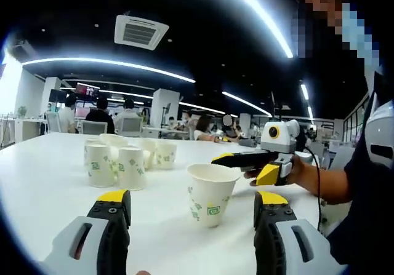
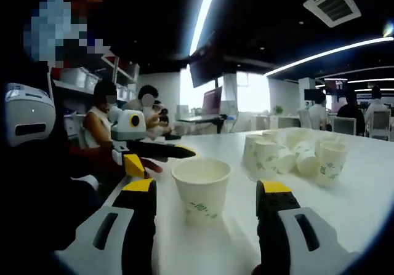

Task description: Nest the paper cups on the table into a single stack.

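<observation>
A single white paper cup [image 1: 210, 192] with green print stands upright on the white table [image 1: 43, 183], just ahead of my left gripper [image 1: 192, 197], whose jaws are spread wide and hold nothing. The same cup [image 2: 201, 190] sits in front of my right gripper [image 2: 206, 187], also open and empty. A cluster of several more cups [image 1: 126, 161], some upright and some tipped, stands further back on the left; in the right gripper view this cluster [image 2: 295, 155] lies to the right. The right gripper [image 1: 252, 160] reaches in behind the lone cup. The left gripper [image 2: 154, 151] shows beyond the cup.
The person's hand [image 1: 301, 173] and dark sleeve are at the right, near the table edge. Seated people [image 1: 101, 112] and office chairs line the desks far behind. Bare table [image 2: 363, 189] lies between the lone cup and the cluster.
</observation>
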Demonstrator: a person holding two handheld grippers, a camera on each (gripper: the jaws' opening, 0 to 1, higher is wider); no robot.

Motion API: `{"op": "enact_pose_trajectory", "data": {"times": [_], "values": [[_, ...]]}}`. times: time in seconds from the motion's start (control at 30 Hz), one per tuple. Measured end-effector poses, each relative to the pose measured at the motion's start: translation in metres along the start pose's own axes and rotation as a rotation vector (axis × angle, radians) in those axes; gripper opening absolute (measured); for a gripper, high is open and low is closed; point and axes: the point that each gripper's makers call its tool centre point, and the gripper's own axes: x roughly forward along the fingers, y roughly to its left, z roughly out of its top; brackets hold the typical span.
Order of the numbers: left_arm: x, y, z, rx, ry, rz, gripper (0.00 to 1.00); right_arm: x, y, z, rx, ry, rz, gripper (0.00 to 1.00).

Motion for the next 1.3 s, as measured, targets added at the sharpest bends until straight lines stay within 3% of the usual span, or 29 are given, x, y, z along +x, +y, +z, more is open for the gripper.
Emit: {"op": "enact_pose_trajectory", "data": {"times": [0.17,0.6,0.77,1.3], "values": [[-0.004,0.001,0.003,0.001,-0.005,0.007,0.96,-0.002,0.000,0.007,0.018,-0.021,-0.018,0.77],[-0.009,0.002,0.002,0.013,0.007,0.004,0.98,-0.005,0.003,0.013,-0.007,0.005,-0.073,0.99],[-0.012,0.004,0.003,0.008,0.001,0.005,0.98,-0.006,0.003,0.018,0.002,-0.007,-0.076,0.99],[-0.021,0.013,-0.003,-0.008,0.008,0.034,0.96,-0.008,-0.014,0.018,-0.031,0.045,-0.098,0.98]]}}
